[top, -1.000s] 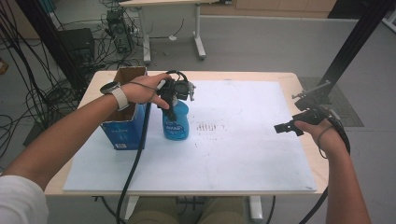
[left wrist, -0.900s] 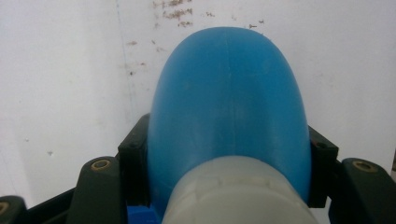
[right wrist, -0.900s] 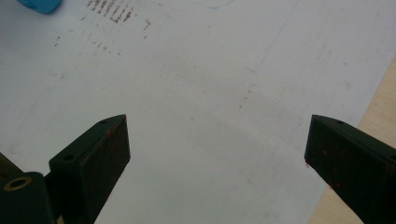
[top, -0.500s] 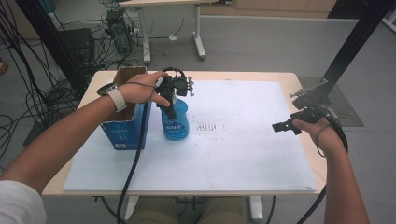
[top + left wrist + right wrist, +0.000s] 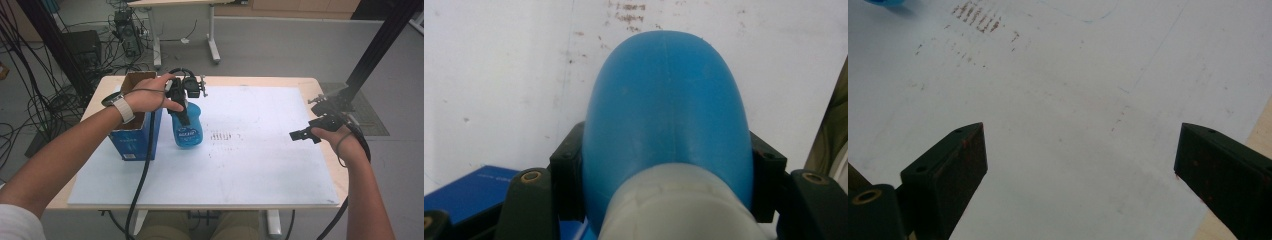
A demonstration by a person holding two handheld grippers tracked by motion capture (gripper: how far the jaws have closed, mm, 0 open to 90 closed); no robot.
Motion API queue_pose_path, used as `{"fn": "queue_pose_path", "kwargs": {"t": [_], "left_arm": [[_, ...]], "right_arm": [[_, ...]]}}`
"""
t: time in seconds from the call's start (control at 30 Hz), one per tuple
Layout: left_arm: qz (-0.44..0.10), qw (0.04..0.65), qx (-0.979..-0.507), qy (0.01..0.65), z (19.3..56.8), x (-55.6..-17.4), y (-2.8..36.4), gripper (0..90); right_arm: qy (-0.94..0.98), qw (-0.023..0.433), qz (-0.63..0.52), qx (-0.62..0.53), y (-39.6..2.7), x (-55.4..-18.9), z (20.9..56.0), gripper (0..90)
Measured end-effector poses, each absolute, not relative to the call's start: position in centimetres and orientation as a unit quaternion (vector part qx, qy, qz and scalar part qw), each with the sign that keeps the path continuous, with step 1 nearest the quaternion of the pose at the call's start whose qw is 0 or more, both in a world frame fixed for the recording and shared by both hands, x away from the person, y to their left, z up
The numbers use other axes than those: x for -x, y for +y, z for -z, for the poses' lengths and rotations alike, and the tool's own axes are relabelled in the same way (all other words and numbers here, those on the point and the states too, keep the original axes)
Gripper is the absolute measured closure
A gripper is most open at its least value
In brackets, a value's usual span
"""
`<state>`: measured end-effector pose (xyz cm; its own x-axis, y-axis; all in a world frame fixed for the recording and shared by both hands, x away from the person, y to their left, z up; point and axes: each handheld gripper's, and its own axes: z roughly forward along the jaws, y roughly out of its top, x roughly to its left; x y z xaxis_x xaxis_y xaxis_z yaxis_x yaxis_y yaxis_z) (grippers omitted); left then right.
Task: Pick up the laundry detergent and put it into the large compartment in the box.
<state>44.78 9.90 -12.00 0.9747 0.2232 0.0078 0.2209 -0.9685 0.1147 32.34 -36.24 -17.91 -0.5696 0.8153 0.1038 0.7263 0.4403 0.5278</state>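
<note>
A blue plastic bottle (image 5: 188, 132) with a white neck stands upright on the white mat (image 5: 250, 170), right beside a blue cardboard box. My left gripper (image 5: 183, 114) comes down on it from above and is shut on its upper part. In the left gripper view the black jaws press both flanks of the blue bottle (image 5: 666, 100), with the left gripper (image 5: 666, 167) around it. My right gripper (image 5: 301, 135) hovers at the mat's right side with its jaws wide apart. Nothing lies between the jaws of the right gripper (image 5: 1080, 150).
The blue cardboard box (image 5: 134, 137) stands open-topped at the mat's left edge, touching or nearly touching the bottle. Faint brown marks (image 5: 224, 136) stain the mat's middle. A black frame post (image 5: 372, 55) rises past the table's right corner. Cables trail from both grippers.
The left hand and its gripper have shifted slightly to the left over the bottle. The bottle, the box and the right gripper have kept their places.
</note>
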Motion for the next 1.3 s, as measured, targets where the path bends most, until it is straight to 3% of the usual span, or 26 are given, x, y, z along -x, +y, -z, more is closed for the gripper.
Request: {"fn": "queue_pose_path", "kwargs": {"t": [0.33,1.3], "left_arm": [[-0.018,0.071,-0.981,0.178,10.8,-43.7,10.5,37.1],[-0.01,0.032,-0.937,0.346,7.6,-42.7,9.4,37.1]], "right_arm": [[0.85,0.084,-0.272,-0.443,-35.7,-32.6,17.6,6.7],[0.857,0.093,-0.293,-0.414,-35.6,-32.5,17.0,7.0]]}}
